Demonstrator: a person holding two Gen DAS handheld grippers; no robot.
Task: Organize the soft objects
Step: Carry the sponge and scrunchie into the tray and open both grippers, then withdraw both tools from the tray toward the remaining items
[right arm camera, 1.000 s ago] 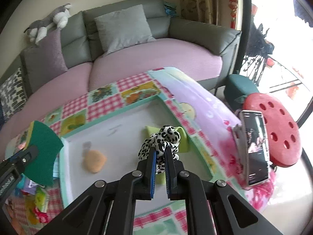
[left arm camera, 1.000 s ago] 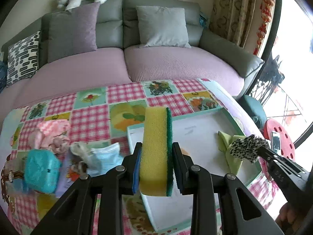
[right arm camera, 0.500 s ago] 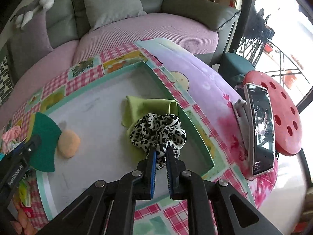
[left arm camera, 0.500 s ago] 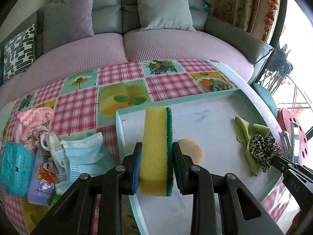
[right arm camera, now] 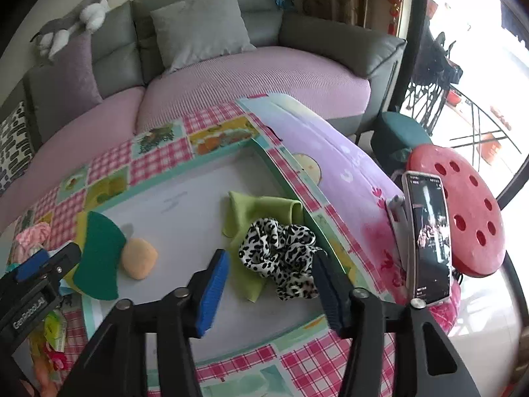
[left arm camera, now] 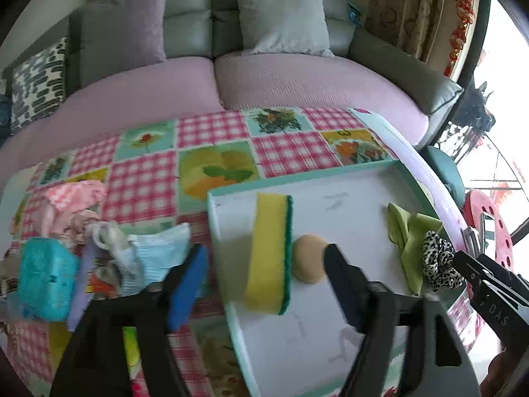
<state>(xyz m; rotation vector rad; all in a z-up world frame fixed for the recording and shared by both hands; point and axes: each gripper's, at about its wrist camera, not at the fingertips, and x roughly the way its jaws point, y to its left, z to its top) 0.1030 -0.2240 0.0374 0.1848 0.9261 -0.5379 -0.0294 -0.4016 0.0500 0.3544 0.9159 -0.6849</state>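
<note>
Left gripper (left arm camera: 264,284) spreading, jaws wide – sponge (left arm camera: 269,253) between them, pads clear of it on both sides. Sponge standing on its long edge inside the tray (left arm camera: 330,178), long axis running away from the camera toward the sofa (left arm camera: 297,76), green scour face to the right, yellow to the left. Near end possibly just off the tray floor – hard to tell through the blur. Beige puff (left arm camera: 309,258) just beside the green face.

Right gripper (right arm camera: 269,287) also opening, jaws well apart. Leopard scrunchie (right arm camera: 281,251) lying between them, untouched by the pads, resting on the green cloth (right arm camera: 261,211) at the tray's right wall.
</note>
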